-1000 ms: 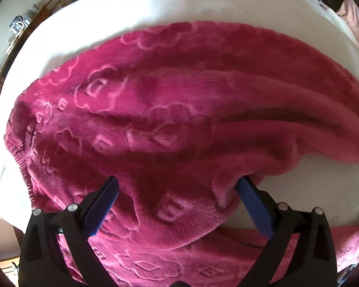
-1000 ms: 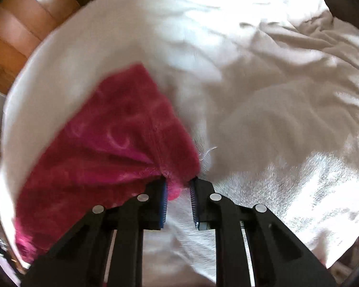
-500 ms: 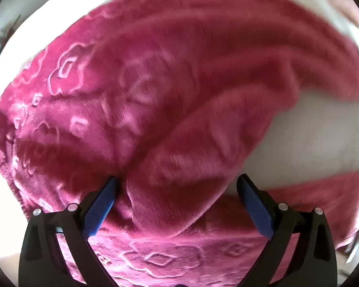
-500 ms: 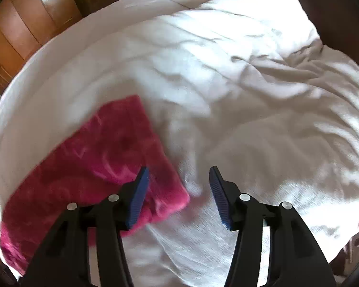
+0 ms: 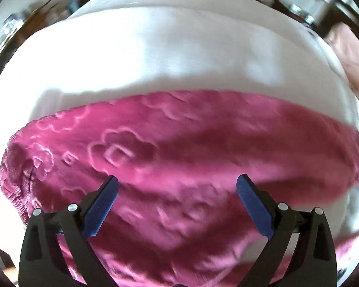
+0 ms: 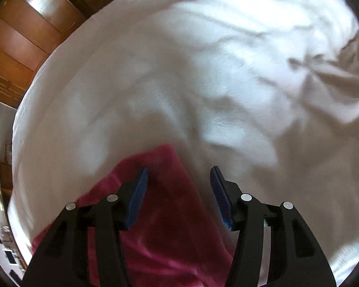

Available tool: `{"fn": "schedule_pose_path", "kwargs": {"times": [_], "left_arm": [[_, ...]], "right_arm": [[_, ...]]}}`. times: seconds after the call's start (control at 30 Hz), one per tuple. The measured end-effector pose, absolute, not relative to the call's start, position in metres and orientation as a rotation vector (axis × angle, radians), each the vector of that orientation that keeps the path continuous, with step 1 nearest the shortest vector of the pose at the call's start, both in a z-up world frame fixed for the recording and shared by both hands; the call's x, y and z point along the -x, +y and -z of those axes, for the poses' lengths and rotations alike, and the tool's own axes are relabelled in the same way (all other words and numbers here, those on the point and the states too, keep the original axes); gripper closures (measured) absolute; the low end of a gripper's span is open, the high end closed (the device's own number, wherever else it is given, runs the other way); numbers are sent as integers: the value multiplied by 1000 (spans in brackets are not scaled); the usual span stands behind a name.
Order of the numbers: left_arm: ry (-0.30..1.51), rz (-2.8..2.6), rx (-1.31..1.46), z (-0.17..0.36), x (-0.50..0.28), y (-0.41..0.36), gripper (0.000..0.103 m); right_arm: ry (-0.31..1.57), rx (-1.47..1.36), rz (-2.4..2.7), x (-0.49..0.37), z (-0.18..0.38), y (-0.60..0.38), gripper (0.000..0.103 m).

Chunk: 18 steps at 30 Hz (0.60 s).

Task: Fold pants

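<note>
The pink fleece pants (image 5: 179, 148) with an embossed flower pattern lie flat across the white bed (image 5: 155, 55). My left gripper (image 5: 177, 193) is open and empty, held above the pants' middle. In the right wrist view one end of the pants (image 6: 165, 215) lies under my right gripper (image 6: 179, 186), which is open and empty above it, its pads apart from the cloth. The view is blurred by motion.
The white bedspread (image 6: 227, 83) is creased at the far right. A wooden wardrobe (image 6: 24, 35) stands beyond the bed's far left edge. A pink cloth (image 5: 351, 55) lies at the bed's right side. Cluttered furniture (image 5: 9, 28) stands at the left.
My right gripper has let go of the pants' end, opened and drawn back over it. My left gripper, open throughout, has risen from the cloth; the bunched pants now lie flat.
</note>
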<state>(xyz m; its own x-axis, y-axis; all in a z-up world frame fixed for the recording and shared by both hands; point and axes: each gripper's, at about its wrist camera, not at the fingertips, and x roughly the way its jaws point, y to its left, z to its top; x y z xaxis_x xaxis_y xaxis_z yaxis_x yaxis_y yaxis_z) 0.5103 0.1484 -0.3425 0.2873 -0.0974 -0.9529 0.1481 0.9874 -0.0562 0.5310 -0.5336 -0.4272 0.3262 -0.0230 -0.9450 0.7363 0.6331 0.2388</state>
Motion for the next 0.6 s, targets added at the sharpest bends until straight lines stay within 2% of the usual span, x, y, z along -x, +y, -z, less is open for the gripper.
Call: {"fn": "schedule_pose_path", "kwargs": {"times": [0.07,0.1,0.17,0.27,0.47,0.6], "left_arm": [[1296,95,-18,353,-528,162,5],[1310,72,-1,357,-535,167,5],[1329,25,10,368,-551,182,5],[1332,-37,7,385,-574,194,5],[1317,-136,30,392,-618,231,5],[1316,-181,6,405,-647,242,5]], "right_arm": [[1159,-756,542,-543,440,-537,50],[1155,-741,533,-547,441,-537,72],[1145,-708,489,-557,436,-533,93],[1100,-533,521,-578,408,-525,96],[938,-433,522,-620,353,-527,96],[984,-350,529,-652,376,-520,93]]}}
